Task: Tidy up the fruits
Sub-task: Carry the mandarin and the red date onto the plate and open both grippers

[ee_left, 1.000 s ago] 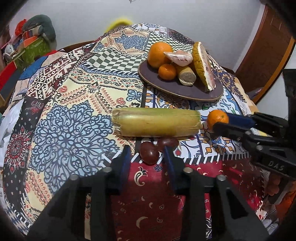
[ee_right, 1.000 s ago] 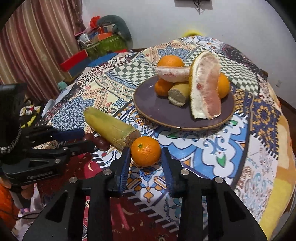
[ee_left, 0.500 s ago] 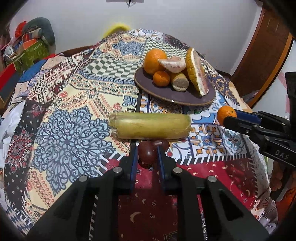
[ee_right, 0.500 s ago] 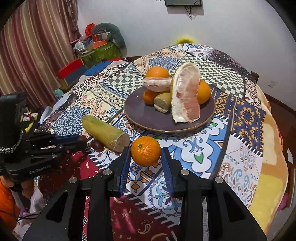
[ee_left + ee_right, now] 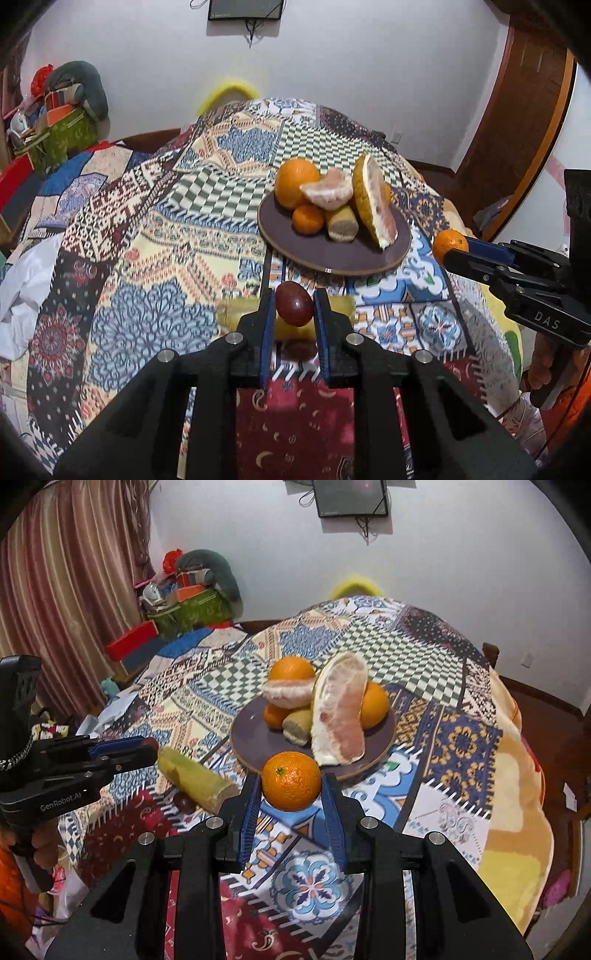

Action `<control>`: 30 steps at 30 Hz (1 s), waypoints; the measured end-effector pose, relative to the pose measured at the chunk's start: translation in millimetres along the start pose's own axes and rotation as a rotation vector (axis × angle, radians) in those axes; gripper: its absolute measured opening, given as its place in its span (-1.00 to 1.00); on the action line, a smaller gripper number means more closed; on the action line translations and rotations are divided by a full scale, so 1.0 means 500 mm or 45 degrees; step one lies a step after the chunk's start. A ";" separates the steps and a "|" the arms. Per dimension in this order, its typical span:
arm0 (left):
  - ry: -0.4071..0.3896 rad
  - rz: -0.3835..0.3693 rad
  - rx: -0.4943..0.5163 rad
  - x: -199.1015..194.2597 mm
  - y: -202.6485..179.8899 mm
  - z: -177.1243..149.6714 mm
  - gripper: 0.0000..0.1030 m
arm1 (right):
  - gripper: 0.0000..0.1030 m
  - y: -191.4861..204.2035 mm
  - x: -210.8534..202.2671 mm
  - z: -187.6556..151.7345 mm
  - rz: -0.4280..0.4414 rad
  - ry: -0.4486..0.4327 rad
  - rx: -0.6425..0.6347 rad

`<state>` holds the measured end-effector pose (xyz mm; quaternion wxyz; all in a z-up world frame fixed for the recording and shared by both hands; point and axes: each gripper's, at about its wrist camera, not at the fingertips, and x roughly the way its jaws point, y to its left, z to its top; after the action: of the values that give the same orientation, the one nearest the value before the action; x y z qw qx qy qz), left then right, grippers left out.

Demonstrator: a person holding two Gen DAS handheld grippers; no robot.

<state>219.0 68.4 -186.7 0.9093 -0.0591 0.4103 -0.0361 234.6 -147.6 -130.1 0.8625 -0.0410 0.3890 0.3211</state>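
Observation:
My left gripper [image 5: 294, 304] is shut on a dark red round fruit [image 5: 294, 303] and holds it above the table. A second dark red fruit [image 5: 297, 350] lies below it beside a yellow-green sugarcane piece [image 5: 236, 314]. My right gripper [image 5: 291, 784] is shut on a small orange [image 5: 291, 781], lifted in front of the purple plate [image 5: 251, 746]. The plate [image 5: 332, 254] holds oranges, pomelo pieces and a short cane stub. The right gripper also shows in the left wrist view [image 5: 448, 248], the left gripper in the right wrist view [image 5: 149, 746].
The round table is covered by a patchwork cloth [image 5: 155, 236]. Cluttered boxes and bags [image 5: 184, 602] stand at the far left by a curtain. A wooden door [image 5: 517, 129] is at the right. A white cloth [image 5: 26, 280] lies at the left table edge.
Both grippers have risen from the table with their fruits: the left closed on the dark red fruit and lifted it, the right lifted the orange toward the plate.

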 end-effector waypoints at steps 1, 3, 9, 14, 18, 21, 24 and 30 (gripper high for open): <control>-0.006 0.000 0.001 0.000 -0.001 0.005 -0.61 | -0.40 -0.003 -0.002 0.004 -0.007 -0.010 0.001; -0.023 0.000 0.004 0.002 -0.004 0.018 -0.61 | -0.40 -0.007 -0.004 0.012 -0.019 -0.026 -0.002; -0.042 -0.005 0.009 0.026 -0.007 0.053 -0.61 | -0.40 -0.031 -0.001 0.028 -0.048 -0.058 0.008; -0.034 -0.013 0.027 0.060 -0.015 0.076 -0.61 | -0.40 -0.057 0.015 0.036 -0.072 -0.058 0.023; -0.014 -0.015 0.036 0.098 -0.021 0.092 -0.61 | -0.40 -0.079 0.035 0.039 -0.085 -0.050 0.041; -0.006 -0.007 0.031 0.121 -0.019 0.101 -0.61 | -0.40 -0.092 0.049 0.043 -0.085 -0.042 0.049; 0.007 -0.002 0.015 0.146 -0.012 0.112 -0.61 | -0.40 -0.104 0.066 0.047 -0.089 -0.031 0.056; 0.030 0.023 0.008 0.183 0.002 0.129 -0.61 | -0.40 -0.123 0.095 0.055 -0.097 -0.017 0.067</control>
<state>327.9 63.9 -212.4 0.9049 -0.0523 0.4214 -0.0299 311.5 -162.5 -155.1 0.8774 -0.0310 0.3898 0.2780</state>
